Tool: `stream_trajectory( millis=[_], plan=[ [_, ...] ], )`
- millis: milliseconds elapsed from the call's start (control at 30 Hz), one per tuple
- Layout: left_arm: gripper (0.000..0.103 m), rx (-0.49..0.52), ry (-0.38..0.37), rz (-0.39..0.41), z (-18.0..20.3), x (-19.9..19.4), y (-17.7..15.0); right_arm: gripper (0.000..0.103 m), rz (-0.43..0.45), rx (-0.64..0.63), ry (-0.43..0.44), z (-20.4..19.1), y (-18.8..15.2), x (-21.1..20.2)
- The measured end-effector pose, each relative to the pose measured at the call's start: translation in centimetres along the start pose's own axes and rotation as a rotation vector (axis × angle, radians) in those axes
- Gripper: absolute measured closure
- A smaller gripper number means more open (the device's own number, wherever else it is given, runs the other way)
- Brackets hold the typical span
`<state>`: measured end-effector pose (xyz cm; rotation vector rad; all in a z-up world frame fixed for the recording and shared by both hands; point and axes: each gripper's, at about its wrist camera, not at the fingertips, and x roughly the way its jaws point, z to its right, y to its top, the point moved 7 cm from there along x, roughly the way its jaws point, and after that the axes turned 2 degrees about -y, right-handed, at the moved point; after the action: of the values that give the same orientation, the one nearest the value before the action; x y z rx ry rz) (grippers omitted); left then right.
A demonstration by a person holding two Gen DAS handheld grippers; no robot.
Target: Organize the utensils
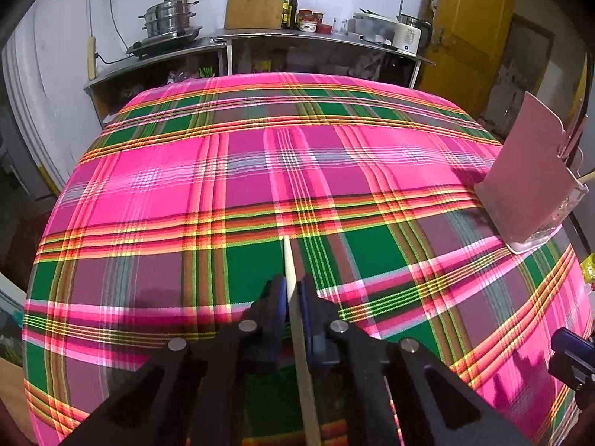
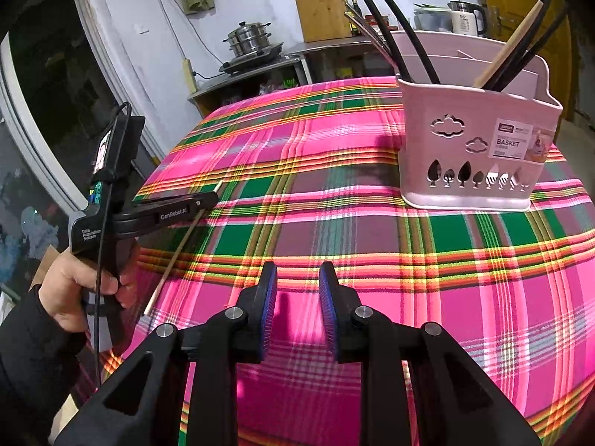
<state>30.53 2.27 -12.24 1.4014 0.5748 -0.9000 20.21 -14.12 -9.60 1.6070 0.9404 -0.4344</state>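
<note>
The left gripper (image 1: 292, 290) is clamped on a pale wooden chopstick (image 1: 289, 260), its jaws pressed flat against the stick with no gap. In the left wrist view the tip pokes out past the pads while the long end runs back under the tool. From the right wrist view the same stick (image 2: 174, 256) slants down and toward the near edge, held clear above the plaid cloth (image 2: 372, 252).

The right gripper (image 2: 297, 290) holds nothing; its jaws stand partly open with cloth showing between the blue pads.

The pink basket (image 2: 476, 148) sits at the far right of the table, well apart from the held stick. Dark chopsticks (image 2: 416, 52) and one wooden stick already stand in its compartments.

The step in hand looks like the carry: one utensil picked up, not yet stowed. The next move likely calls for swinging the left tool right toward the basket, tipping the stick upright, and lining its lower end over an open compartment before letting go. The stick's long overhang could catch the rim.
</note>
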Motion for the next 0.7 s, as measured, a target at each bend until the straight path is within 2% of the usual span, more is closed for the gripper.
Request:
stream_trajectory(
  millis=[300, 700],
  plan=[
    [0.097, -0.038, -0.065, -0.008, 0.7, -1.2, -1.6, 0.079, -0.007, 0.018, 0.0, 0.3, -0.2, 0.1],
    [0.097, -0.012, -0.109, -0.034, 4.0, -2.8, -4.2, 0.079, -0.017, 0.035, -0.006, 1.0, -0.9, -0.2]
  ],
)
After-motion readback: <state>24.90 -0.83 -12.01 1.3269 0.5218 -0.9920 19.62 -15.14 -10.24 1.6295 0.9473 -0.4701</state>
